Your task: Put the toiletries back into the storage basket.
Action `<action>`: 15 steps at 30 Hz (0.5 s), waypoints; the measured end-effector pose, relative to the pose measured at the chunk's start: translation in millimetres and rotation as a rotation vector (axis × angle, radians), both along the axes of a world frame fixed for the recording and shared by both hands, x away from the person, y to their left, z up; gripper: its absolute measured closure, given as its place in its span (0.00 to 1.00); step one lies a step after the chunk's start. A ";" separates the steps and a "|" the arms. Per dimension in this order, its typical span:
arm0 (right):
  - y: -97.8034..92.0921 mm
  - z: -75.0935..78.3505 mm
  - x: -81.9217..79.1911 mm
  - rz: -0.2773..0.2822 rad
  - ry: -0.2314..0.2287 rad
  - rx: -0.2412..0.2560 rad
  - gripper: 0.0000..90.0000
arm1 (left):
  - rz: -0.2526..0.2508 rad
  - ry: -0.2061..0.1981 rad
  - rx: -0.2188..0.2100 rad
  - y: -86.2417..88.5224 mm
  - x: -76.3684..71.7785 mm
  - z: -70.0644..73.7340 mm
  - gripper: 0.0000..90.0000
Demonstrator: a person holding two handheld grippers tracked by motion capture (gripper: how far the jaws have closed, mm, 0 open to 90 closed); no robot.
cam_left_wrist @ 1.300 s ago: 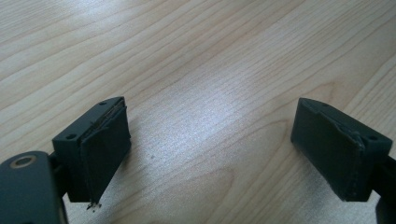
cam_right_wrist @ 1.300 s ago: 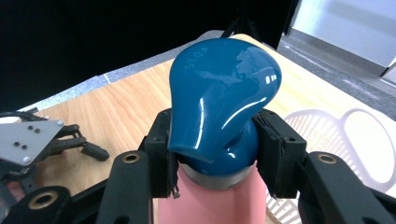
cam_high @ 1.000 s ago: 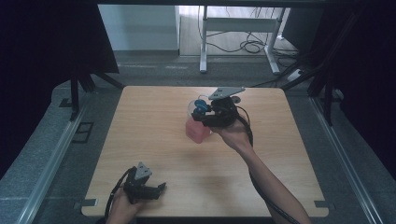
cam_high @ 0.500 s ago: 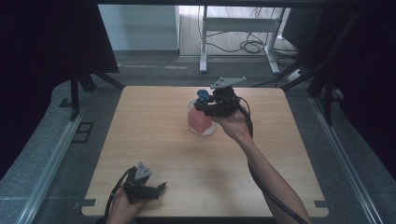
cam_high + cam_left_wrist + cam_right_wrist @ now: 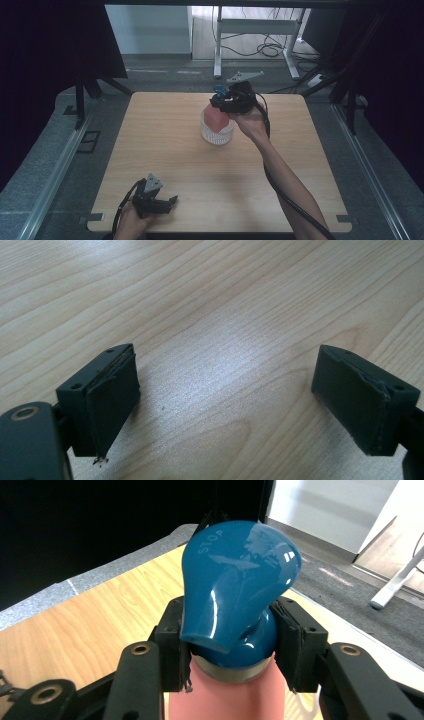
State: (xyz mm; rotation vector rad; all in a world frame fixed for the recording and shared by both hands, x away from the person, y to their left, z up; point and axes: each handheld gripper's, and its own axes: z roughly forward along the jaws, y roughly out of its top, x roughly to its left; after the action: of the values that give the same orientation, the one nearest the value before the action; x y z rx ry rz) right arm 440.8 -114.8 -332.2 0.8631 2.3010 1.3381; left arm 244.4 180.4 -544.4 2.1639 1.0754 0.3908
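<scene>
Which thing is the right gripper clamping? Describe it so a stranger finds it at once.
On the wooden table, look toward the far edge, where a white basket stands. The pink bottle rises from it, clamped by the right gripper below its glossy blue pump top.

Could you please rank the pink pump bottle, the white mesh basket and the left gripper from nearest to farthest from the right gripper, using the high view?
1. Pink pump bottle: clamped in the right gripper.
2. White mesh basket: just below, around the bottle.
3. Left gripper: table's near-left edge.
</scene>
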 end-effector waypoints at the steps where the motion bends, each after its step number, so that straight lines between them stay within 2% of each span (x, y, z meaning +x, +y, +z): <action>1: -0.1 0.0 1.9 -0.005 -0.002 -0.001 0.59 | 0.000 -0.001 -0.001 0.0 0.0 -0.1 0.13; 15: -5.8 -6.6 26.6 -0.049 -0.007 -0.010 0.59 | -0.001 -0.001 -0.001 0.0 0.1 -0.2 0.13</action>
State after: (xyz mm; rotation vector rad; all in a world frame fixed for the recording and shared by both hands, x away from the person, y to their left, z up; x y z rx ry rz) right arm 467.4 -120.6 -338.8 0.9039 2.2644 1.3057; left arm 244.5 180.4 -544.5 2.1625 1.0740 0.3913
